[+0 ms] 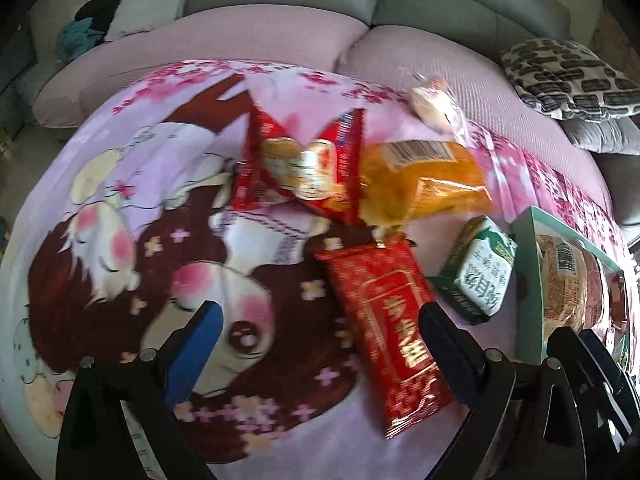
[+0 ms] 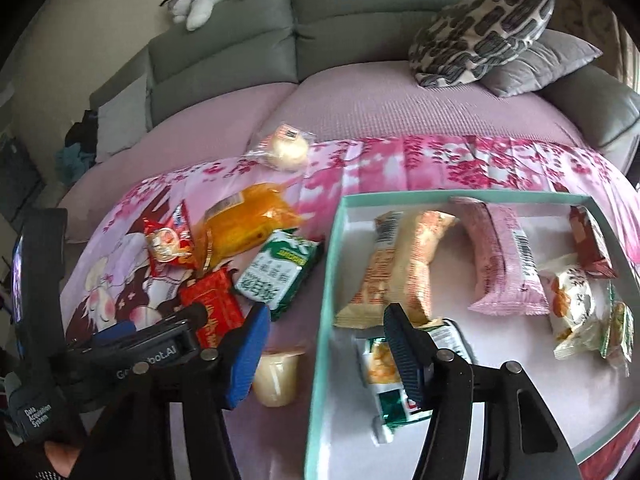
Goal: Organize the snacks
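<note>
Left hand-held gripper (image 1: pixel 320 344): jaws spread wide, empty, above the long red packet (image 1: pixel 384 328), whose lettering is blurred. Right hand-held gripper (image 2: pixel 326 354): jaws apart, empty, straddling the near left wall of the teal box (image 2: pixel 320 320).

Loose on the cartoon-print blanket (image 1: pixel 120 208), over a sofa: two red pouches (image 1: pixel 296 168), overlapping; orange bag (image 1: pixel 424 176); green-white packet (image 2: pixel 280 270); wrapped bun (image 2: pixel 286 152); pale cup (image 2: pixel 276 378), partly hidden by a fingertip.

In the box: several packets; those at the right edge are cut off.

Soft daylight, slight motion blur, fisheye-bent dark edges, glare at right
</note>
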### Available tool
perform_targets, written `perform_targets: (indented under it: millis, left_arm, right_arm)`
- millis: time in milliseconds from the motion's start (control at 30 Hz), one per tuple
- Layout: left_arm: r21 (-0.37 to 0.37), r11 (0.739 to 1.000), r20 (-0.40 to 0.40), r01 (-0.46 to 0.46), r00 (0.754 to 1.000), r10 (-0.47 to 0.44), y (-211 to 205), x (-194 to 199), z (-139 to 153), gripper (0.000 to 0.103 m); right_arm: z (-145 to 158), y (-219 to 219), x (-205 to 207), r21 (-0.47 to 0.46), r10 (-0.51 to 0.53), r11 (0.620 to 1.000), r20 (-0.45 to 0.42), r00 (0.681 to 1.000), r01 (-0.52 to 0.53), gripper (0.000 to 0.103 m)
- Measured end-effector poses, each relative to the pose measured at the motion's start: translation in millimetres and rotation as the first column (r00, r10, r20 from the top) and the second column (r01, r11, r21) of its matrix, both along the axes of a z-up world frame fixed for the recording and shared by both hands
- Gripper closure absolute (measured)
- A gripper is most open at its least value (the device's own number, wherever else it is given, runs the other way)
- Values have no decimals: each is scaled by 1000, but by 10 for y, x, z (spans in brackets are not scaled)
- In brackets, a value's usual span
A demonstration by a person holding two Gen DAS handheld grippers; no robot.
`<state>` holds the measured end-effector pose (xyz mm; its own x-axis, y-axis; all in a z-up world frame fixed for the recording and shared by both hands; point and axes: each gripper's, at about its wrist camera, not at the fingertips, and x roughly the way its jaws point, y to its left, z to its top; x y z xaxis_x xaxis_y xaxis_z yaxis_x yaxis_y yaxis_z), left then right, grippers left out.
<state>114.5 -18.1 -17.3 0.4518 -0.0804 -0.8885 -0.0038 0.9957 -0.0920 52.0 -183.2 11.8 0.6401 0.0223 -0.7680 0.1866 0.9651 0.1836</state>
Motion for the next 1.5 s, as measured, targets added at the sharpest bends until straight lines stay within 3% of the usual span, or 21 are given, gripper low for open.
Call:
perform_targets:
  millis: [233, 367, 667, 900, 967, 1033, 1100, 1267, 1500]
  left_arm:
    - [24, 998, -23, 58, 998, -57, -276, 80, -129, 5]
    - [74, 995, -35, 74, 997, -72, -374, 104, -197, 5]
    - [50, 999, -52, 11, 999, -8, 51, 33, -200, 5]
    - [50, 999, -35, -15, 999, 17, 245, 24, -168, 6]
    - [46, 999, -22, 0, 1000, 1, 246, 14, -153, 14]
    - [34, 999, -9, 19, 1000, -18, 196, -10, -117, 34]
    - [38, 999, -3, 34, 999, -34, 161, -28, -107, 43]
    - [13, 1000, -13, 27, 1000, -27, 225, -47, -92, 48]
    - [37, 999, -42, -24, 999, 26, 465, -172, -116, 48]
  right_arm:
    - [9, -167, -36, 18, -45, 999, 2, 999, 45, 41]
    - [6, -215, -41, 26, -56, 998, -1, 998, 56, 41]
    - [-12, -208, -37, 24, -48, 999, -10, 999, 48, 41]
    - [34, -21, -30, 15, 39, 999, 10, 999, -40, 41]
    - [54, 66, -30, 3, 79, 997, 18, 997, -79, 41]
    - [52, 151, -23, 0, 114, 993, 19, 993, -114, 41]
    - [42, 213, -15, -2, 134, 991, 16, 991, -134, 41]
    - [33, 279, -22, -4, 161, 987, 16, 987, -161, 41]
    - [-48, 428, -2, 14, 232, 973, -8, 973, -232, 41]
